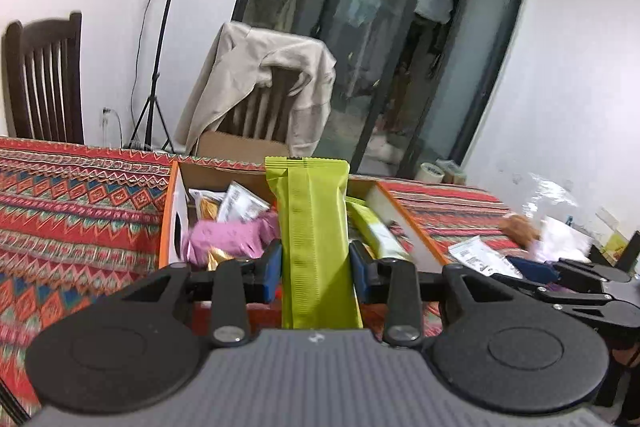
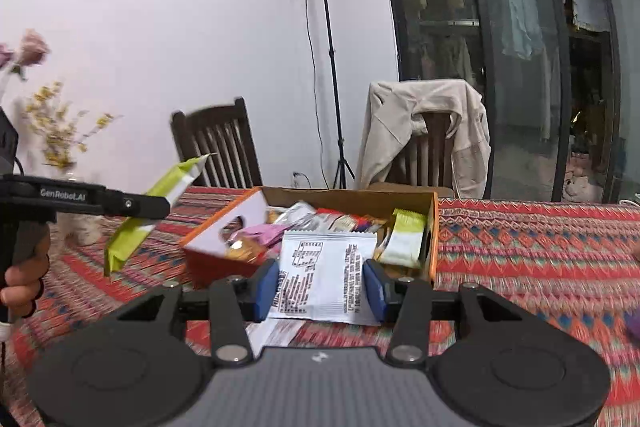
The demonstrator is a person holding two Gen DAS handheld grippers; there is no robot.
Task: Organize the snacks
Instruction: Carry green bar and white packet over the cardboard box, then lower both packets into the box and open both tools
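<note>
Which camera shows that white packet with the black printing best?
The right wrist view: the white packet sits centred and sharp between the right hand-held gripper's blue pads, print legible. The left wrist view shows only a blurred corner of it at the right, beside that gripper.

- left tongs [image 1: 316,261] point slightly downward, blue pads pressed on both sides of a green snack bar [image 1: 314,243] that stands upright between them.
- right tongs [image 2: 322,285] point slightly downward, pads clamped on a white sachet [image 2: 324,275].
- a hand [image 2: 22,279] grips the left handle.
</note>
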